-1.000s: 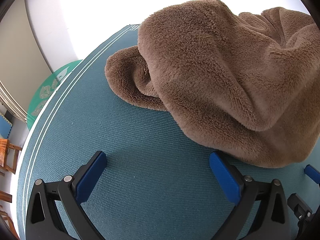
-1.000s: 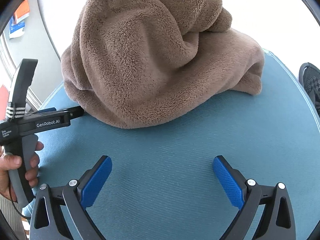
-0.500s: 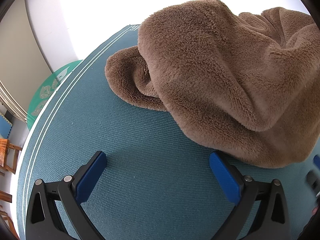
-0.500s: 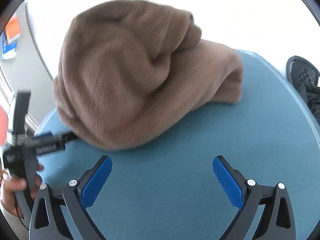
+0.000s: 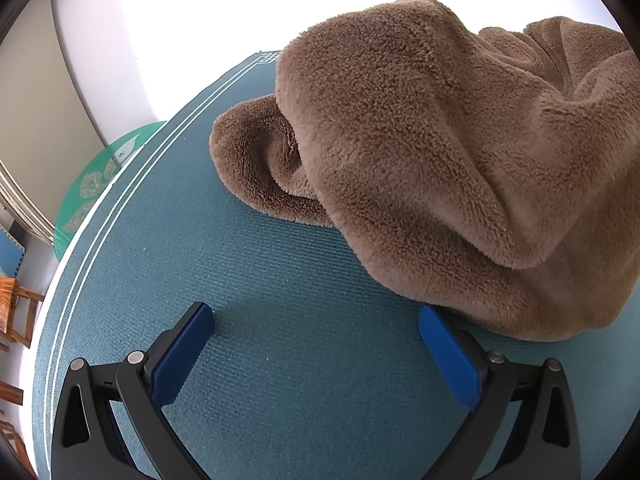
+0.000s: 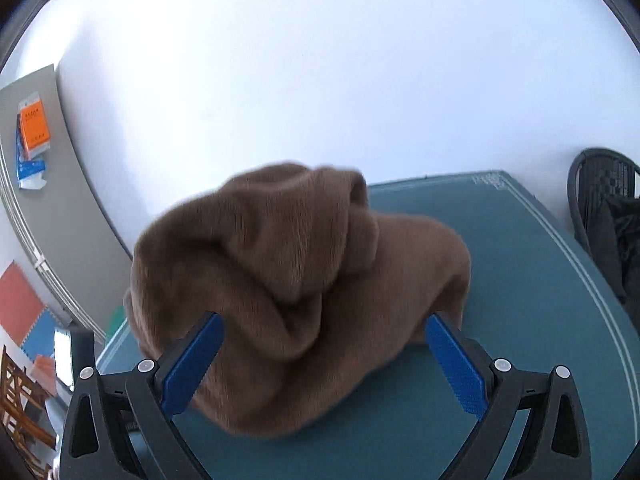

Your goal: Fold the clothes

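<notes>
A brown fleece garment is seen heaped and unfolded on the teal-covered worktop, with the left tool and right tool both held spread and empty, so that an edge must likely be found and pinched next.

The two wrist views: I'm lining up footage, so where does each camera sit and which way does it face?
Left wrist view: rides on the left claw, low over the teal mat, facing the brown fleece garment; both blue pads show, open.
Right wrist view: rides on the right claw, raised, looking across the garment toward the white wall; its open pads show, blurred.
Shared: garment and mat.
</notes>
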### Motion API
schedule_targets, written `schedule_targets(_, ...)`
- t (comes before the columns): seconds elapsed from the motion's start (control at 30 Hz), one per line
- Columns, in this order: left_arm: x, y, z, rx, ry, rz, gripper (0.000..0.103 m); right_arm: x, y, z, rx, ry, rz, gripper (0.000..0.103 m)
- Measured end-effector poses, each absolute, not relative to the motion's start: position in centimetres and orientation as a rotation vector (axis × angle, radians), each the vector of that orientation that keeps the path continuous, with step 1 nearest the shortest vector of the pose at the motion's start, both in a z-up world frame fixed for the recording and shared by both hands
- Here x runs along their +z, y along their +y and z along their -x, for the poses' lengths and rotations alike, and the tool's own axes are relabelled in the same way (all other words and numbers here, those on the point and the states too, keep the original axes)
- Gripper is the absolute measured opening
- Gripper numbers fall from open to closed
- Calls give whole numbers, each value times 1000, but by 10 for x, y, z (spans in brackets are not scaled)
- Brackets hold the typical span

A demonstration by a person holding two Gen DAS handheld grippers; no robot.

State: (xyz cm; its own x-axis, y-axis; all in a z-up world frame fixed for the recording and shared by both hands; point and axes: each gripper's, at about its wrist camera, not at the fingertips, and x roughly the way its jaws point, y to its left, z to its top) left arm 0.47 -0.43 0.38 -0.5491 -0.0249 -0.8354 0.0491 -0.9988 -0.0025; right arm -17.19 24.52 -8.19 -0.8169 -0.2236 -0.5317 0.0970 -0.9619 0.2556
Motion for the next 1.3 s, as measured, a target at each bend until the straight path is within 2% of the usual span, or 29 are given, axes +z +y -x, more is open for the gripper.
schedule_targets(0.17, 5, -5, -5, -2728, 39, -1469, 103, -90, 246, 210, -2811, -346, -785, 102)
schedule_targets(0.27, 6, 1, -8, -2715, 37, -1490, 103, -53, 231, 190, -2791, -379, -741, 103)
schedule_targets(0.57, 2, -5, -5, -2721, 17, -1464, 103, -59, 198, 226, -2656, -365, -750, 102)
schedule_targets(0.8, 9, -31, -16, -2727, 200, -1398, 103, -73, 163, 233, -2484, -333, -815, 103)
schedule_targets(1.03, 17, -33, -27, -2666, 107, -1355, 103, -81, 121, 193, -2271, -167, -795, 103)
schedule_targets(1.3, 30, -73, -20, -2711, 156, -1235, 103, -102, 91, 144, -2109, 39, -837, 103)
